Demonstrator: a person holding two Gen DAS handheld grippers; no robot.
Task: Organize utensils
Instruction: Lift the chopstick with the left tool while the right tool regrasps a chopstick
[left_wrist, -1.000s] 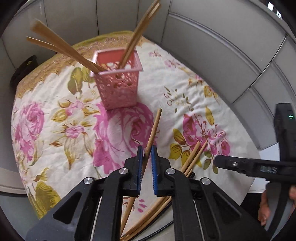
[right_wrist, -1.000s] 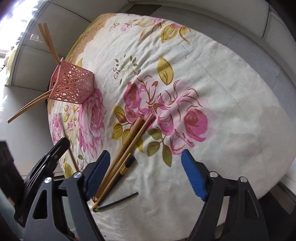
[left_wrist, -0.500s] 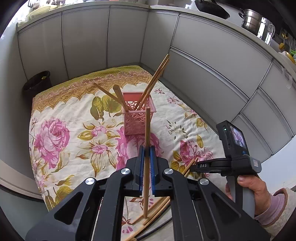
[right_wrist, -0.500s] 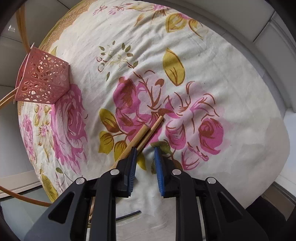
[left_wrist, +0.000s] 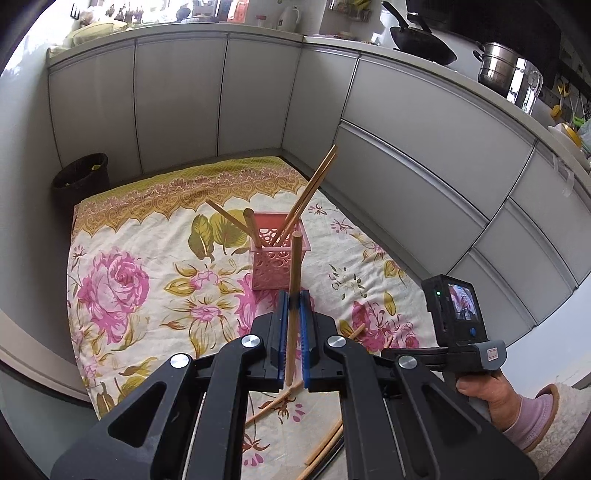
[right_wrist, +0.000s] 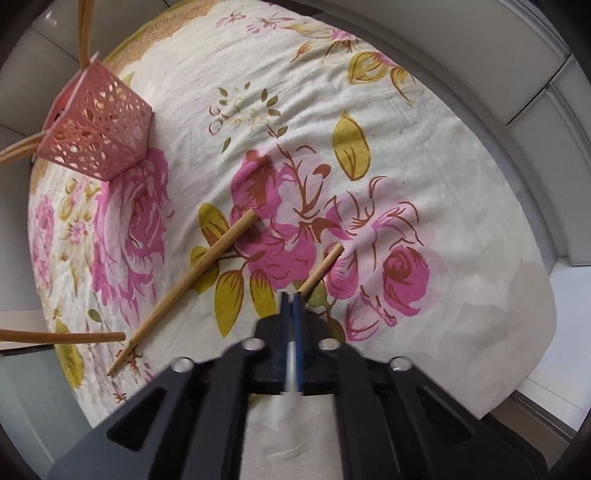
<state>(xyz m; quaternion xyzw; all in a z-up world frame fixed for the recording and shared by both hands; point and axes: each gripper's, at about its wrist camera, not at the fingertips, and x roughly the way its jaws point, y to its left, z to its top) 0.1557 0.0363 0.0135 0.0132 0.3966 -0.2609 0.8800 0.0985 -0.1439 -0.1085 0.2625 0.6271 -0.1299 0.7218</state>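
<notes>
My left gripper (left_wrist: 293, 300) is shut on a wooden chopstick (left_wrist: 294, 266), held upright above the cloth in front of the pink lattice basket (left_wrist: 275, 267). Several chopsticks lean out of that basket. My right gripper (right_wrist: 292, 297) points steeply down at the floral cloth (right_wrist: 406, 129) with its blue pads together. A short chopstick (right_wrist: 323, 267) runs into their tips and looks pinched there. A second chopstick (right_wrist: 207, 262) lies loose to its left. The basket (right_wrist: 99, 129) stands at the upper left of the right wrist view.
More loose chopsticks (left_wrist: 273, 402) lie on the cloth under my left gripper. A hand (left_wrist: 487, 395) holds the right gripper's handle at lower right. Grey cabinets (left_wrist: 406, 166) wall the cloth at back and right. A dark bin (left_wrist: 81, 177) stands at the back left.
My left gripper has risen and tipped up, carrying its chopstick clear of the cloth. The right gripper's jaws went from wide open to shut, and the two chopsticks under it splayed apart.
</notes>
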